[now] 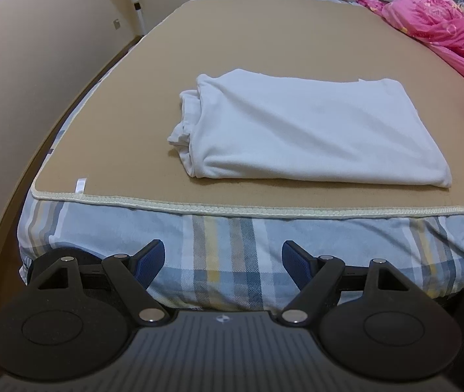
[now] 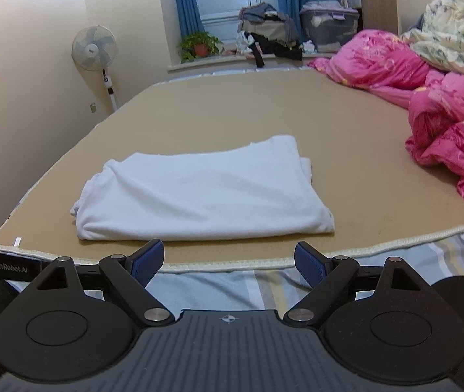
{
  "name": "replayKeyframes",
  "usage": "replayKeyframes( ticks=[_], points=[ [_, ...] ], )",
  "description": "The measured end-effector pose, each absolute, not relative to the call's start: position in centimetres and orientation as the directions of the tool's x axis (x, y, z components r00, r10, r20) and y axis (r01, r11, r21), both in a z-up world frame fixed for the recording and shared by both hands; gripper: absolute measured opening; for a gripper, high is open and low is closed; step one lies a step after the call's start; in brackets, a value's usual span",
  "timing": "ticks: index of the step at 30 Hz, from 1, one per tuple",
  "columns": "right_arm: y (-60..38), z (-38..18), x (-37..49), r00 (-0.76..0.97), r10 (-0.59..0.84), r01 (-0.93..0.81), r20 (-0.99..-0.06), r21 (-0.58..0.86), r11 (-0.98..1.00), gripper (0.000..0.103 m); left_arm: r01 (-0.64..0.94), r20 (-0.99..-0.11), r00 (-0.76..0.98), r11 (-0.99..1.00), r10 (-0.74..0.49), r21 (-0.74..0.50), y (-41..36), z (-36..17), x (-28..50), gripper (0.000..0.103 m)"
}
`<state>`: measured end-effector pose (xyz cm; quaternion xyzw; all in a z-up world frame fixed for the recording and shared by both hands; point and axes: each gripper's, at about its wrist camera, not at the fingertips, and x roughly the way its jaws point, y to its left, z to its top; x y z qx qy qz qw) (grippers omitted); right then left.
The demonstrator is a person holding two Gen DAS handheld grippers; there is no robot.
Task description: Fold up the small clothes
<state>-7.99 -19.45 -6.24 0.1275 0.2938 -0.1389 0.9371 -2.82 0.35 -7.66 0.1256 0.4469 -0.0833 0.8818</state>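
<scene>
A white garment (image 1: 303, 130) lies folded into a rough rectangle on the tan mat (image 1: 232, 39) that covers the bed. It also shows in the right wrist view (image 2: 199, 196), near the mat's front edge. My left gripper (image 1: 223, 261) is open and empty, held back over the plaid sheet (image 1: 225, 248) in front of the mat, apart from the garment. My right gripper (image 2: 228, 261) is open and empty, just short of the mat's front edge and the garment's near fold.
A pink quilt (image 2: 444, 114) is heaped along the right side of the bed, with a floral one (image 2: 454, 29) behind. A standing fan (image 2: 94, 49) is by the left wall. A plant (image 2: 199, 45), clothes and a bin sit on the far sill.
</scene>
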Motion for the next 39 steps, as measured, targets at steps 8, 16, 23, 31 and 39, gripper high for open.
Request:
replayKeyframes(
  ticks=[8,16,23,31,39],
  points=[
    [-20.3,-6.9,-7.8,0.774,-0.178,0.352,-0.608,0.179,0.919,0.088,0.254,-0.795,0.606,0.952,-0.02,0.169,-0.3,-6.9,-1.9,0.083],
    [-21.3,-7.2,-7.8,0.763,-0.184,0.381,-0.619,0.2,0.903,0.088,0.254,-0.803,0.596,0.951,-0.008,0.179,-0.9,-7.1,-1.1,0.083],
    [-22.7,-7.8,-7.2,0.75,-0.221,0.414,-0.624,0.181,0.892,0.088,0.243,-0.804,0.595,0.949,0.019,0.202,-1.0,-7.4,0.0,0.084],
    [-28.0,-9.1,-4.6,0.71,-0.245,0.466,-0.66,0.179,0.867,0.09,0.226,-0.821,0.568,0.948,0.058,0.223,-2.0,-7.5,2.4,0.084],
    [-36.5,-13.5,1.2,0.679,-0.154,0.512,-0.718,0.313,0.8,0.091,0.246,-0.835,0.545,0.938,0.075,0.245,-4.1,-7.5,4.6,0.085]
  ],
)
